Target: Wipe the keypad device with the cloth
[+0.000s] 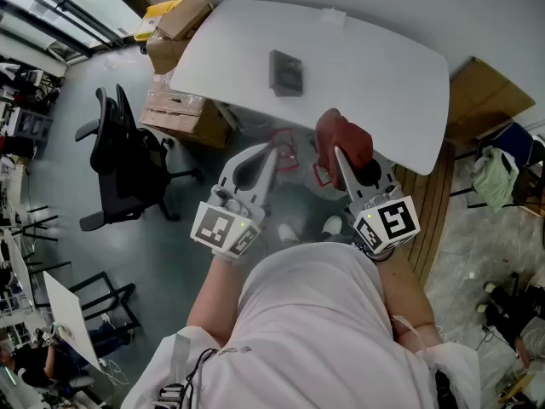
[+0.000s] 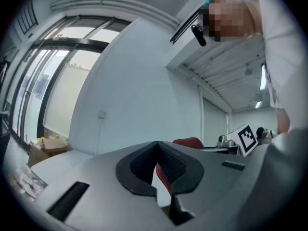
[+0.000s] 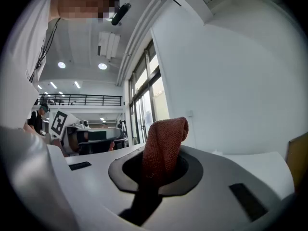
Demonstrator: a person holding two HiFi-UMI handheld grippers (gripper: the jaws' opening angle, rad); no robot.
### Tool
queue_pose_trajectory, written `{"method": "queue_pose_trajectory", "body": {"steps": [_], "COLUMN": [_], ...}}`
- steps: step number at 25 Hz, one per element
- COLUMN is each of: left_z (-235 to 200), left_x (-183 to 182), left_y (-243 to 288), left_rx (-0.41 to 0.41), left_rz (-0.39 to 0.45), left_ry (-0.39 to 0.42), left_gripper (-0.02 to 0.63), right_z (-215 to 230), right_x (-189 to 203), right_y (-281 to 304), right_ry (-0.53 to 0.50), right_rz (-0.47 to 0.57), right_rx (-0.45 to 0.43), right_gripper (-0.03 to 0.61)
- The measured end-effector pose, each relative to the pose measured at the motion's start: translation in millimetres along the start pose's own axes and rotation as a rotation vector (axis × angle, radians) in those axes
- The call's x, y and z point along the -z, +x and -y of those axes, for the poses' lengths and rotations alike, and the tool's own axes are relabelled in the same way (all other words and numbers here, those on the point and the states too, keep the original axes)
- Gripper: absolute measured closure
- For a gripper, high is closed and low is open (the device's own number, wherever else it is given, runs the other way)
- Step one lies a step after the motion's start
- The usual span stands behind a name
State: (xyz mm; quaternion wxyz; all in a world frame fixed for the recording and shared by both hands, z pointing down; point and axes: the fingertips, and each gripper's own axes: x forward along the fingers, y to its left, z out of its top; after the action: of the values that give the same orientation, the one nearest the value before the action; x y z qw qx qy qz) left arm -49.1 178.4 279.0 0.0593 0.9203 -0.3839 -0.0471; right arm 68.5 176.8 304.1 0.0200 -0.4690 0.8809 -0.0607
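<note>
- Left gripper [image 1: 269, 153]: jaws pressed together, nothing between.
- Right gripper [image 1: 342, 162]: jaws pinching red cloth [image 1: 344, 136].
- Keypad device [image 1: 286, 72]: lying on white table [image 1: 383, 66], apart from both grippers.

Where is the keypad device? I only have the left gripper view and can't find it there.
Observer: In the head view, the keypad device lies flat on the white table, ahead of both grippers. Neither gripper touches it.
Operator: Which gripper has the cloth?
Observer: The right gripper is shut on the red cloth, which stands up bunched from between its jaws.
Operator: How are the grippers placed against the table?
Observer: From above, both are held just short of the table's near edge. The left gripper is beside the right one, and the device is farther in.
</note>
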Motion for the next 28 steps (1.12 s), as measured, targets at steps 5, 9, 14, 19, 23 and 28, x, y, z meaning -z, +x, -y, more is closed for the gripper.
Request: {"method": "queue_pose_trajectory", "body": {"steps": [5,9,14,19,23,28], "left_z": [-3.5,2.7,15.7,18.5,7.3,-13.0], "left_x": [2.6,7.3,15.8,28.6,41.0,46.5], "left_y": [1.8,8.4,22.3,30.8,32.6,45.7], "left_rx": [-0.001,-0.001,-0.010,-0.048,-0.073,-0.059], "left_rz": [-0.006,-0.010,-0.027,-0.058,-0.092,-0.103], "left_ry": [-0.033,-0.034,-0.010,0.005,-0.020,-0.017], "left_gripper": [0.603,0.604,0.603,0.603,0.603,0.603], "right_z": [0.9,5.8,20.8,43.1,50.0,55.0], "right_x": [4.4,5.7,2.5,7.8,15.7,21.5], "right_y": [1.7,1.2,-6.4,-9.5,-5.4,12.4], "right_ry": [0.000,-0.008,0.024,0.067,0.095,0.104], "right_rz": [-0.014,-0.016,0.014,0.011,-0.006,-0.026], "right_rx": [-0.009,-0.030,-0.053,-0.050,-0.041,-0.023], "right_gripper": [0.525,0.525,0.525,0.525,0.525,0.525]}}
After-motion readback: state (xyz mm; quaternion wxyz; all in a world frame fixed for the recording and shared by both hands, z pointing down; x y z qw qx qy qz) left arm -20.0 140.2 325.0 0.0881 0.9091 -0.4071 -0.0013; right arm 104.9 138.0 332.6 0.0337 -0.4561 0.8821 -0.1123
